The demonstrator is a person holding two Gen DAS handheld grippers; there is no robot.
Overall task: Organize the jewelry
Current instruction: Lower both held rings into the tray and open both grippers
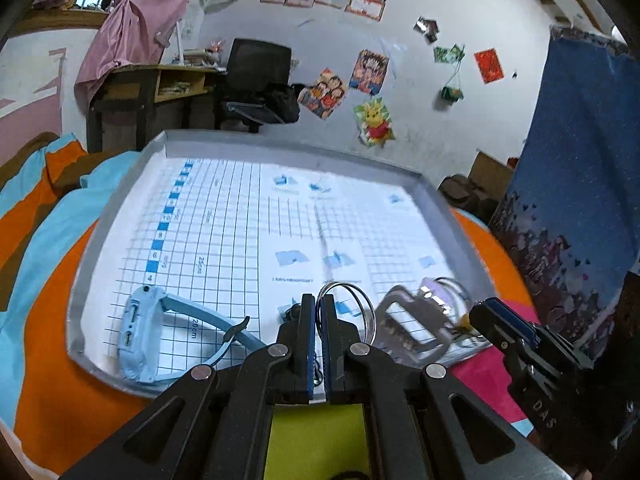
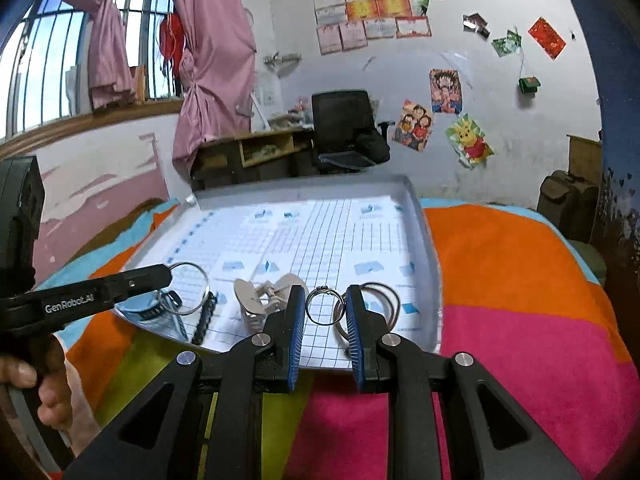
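**Both grippers lifting metal rings above the tray's near edge.**

The left gripper (image 1: 319,300) is clamped on a pair of thin silver bangles (image 1: 348,304); the right gripper (image 2: 325,308) pinches a small ring (image 2: 321,305) between its pads, with two more bangles (image 2: 384,306) lying behind its right finger. All hover over the near end of the grid-lined tray (image 1: 120,200). The rings look light, rigid and slippery, so they are best gripped across the wire.
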